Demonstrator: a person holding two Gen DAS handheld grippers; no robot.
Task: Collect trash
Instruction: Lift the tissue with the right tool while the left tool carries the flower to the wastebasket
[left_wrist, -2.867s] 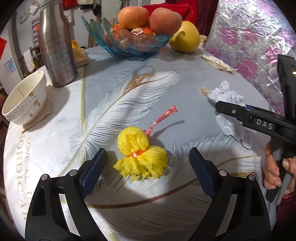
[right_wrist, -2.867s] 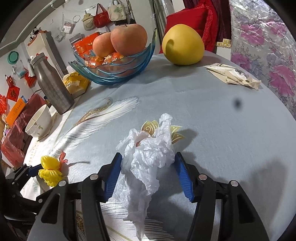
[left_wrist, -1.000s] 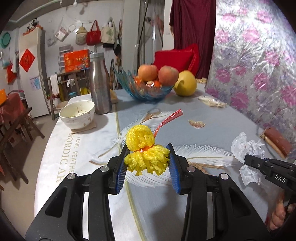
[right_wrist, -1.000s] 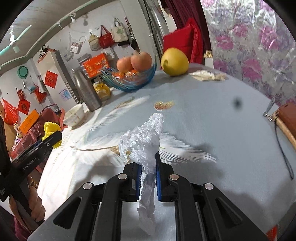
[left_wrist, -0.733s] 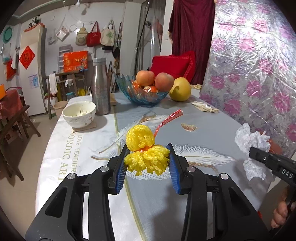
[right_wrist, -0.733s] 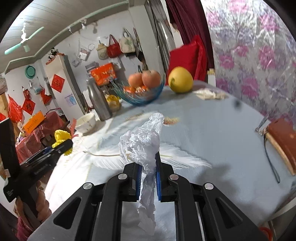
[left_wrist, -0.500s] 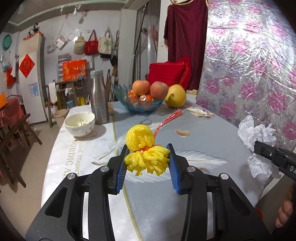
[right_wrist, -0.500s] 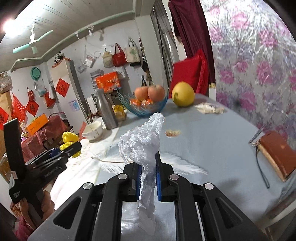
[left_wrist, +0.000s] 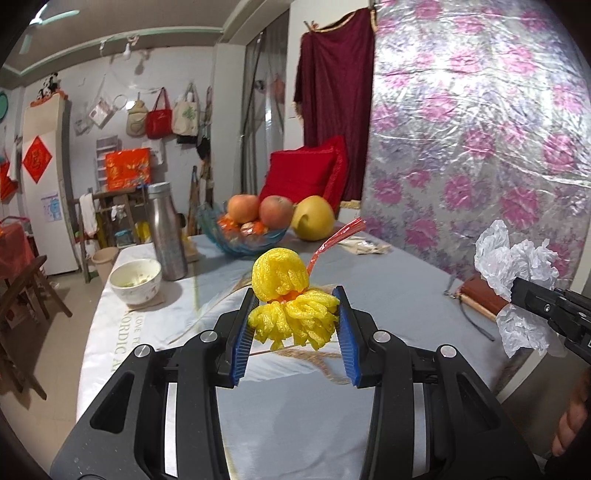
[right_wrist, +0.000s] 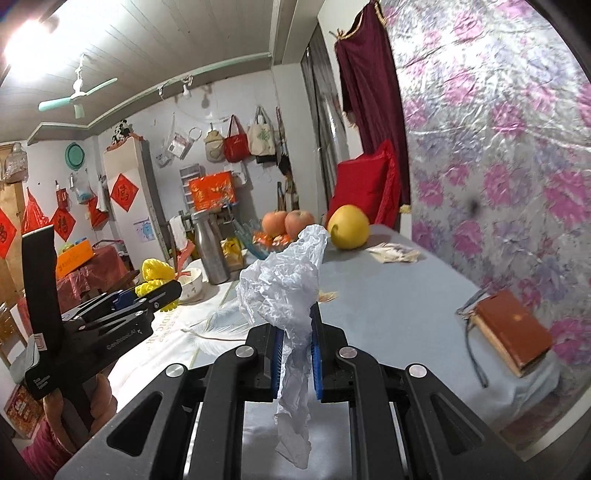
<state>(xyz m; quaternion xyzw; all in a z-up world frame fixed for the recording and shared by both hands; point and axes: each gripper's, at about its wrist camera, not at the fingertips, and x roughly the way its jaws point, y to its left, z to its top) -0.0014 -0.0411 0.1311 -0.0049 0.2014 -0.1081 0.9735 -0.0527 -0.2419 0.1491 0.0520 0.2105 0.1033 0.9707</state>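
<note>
Clearly the carry step is in hand. From the left wrist, the left gripper (left_wrist: 293, 326) clamps the yellow foam net (left_wrist: 290, 302) between its blue pads, lifted clear of the table (left_wrist: 399, 295).

From the right wrist, the right gripper (right_wrist: 295, 349) is pinched nearly closed on the crumpled white wrapper (right_wrist: 284, 288), also held in the air. No bin shows in either view, so the next move calls for finding one before letting go.
</note>
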